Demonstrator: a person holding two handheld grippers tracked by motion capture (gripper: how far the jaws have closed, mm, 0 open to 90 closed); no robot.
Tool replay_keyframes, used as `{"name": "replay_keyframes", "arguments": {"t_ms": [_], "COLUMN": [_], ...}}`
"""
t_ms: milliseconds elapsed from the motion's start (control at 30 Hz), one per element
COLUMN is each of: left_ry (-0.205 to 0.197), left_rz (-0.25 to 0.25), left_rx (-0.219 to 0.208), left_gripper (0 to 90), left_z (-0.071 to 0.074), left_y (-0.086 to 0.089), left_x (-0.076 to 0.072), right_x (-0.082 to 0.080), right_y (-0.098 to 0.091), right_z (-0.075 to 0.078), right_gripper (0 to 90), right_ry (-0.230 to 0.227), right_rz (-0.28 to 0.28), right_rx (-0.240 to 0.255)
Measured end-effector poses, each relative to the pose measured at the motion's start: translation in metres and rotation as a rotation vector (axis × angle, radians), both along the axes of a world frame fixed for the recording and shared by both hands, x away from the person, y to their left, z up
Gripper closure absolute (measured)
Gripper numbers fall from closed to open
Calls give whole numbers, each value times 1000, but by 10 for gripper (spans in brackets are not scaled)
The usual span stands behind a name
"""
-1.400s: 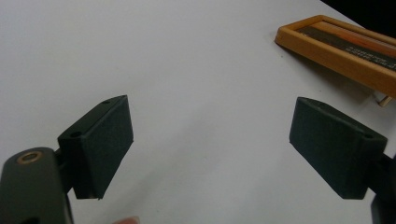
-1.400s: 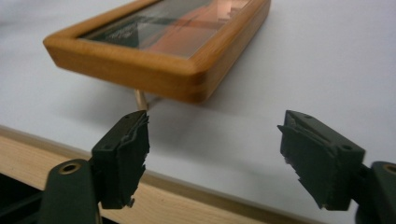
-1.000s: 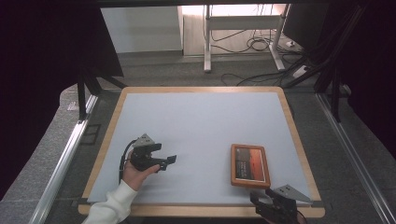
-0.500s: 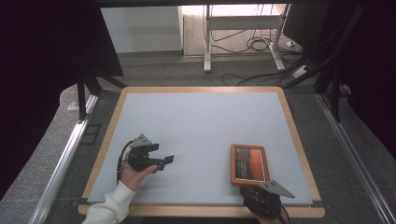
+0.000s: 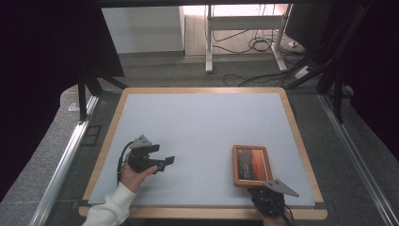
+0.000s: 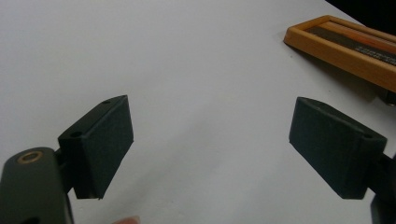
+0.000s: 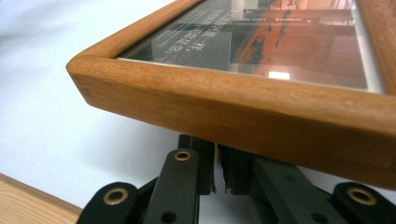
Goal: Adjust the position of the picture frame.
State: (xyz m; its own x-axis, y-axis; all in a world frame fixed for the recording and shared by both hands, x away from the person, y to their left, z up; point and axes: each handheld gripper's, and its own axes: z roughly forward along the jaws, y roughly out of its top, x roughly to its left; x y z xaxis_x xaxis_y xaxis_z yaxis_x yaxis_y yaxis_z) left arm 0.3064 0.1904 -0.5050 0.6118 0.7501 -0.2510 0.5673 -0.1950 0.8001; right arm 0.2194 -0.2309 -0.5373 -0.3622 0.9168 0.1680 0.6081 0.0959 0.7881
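Right tool (image 5: 267, 200) clenched, jaws nearly together, tucked under the near short edge of the frame (image 5: 251, 165). Frame flat on the table (image 5: 207, 122), long axis running straight away from that tool. Left tool (image 5: 162, 162) released, well off to the frame's side.

Picture frame (image 5: 251, 165) on table (image 5: 202, 122), near-right corner.

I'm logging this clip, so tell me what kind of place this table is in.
Probably a lab or workshop recording station rather than a home: a wood-edged white table fenced by metal rails, loose cables on the floor behind, and a person's hand-held left gripper working near a framed picture.
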Motion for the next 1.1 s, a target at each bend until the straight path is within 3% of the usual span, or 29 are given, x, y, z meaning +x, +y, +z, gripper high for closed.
{"name": "replay_keyframes", "arguments": {"t_ms": [233,667,1100], "left_ry": [-5,-8,-3], "left_rz": [3,13,36], "left_rx": [-6,-13,-23], "left_gripper": [136,135,135], "left_z": [1,2,2], "left_y": [2,6,13], "left_x": [0,0,1], "right_x": [10,32,67], "right_y": [-2,3,31], "right_z": [5,3,3], "right_gripper": [855,856,856], "right_ry": [-15,-19,-18], "right_rz": [65,107,188], "right_rx": [0,-6,-16]}}
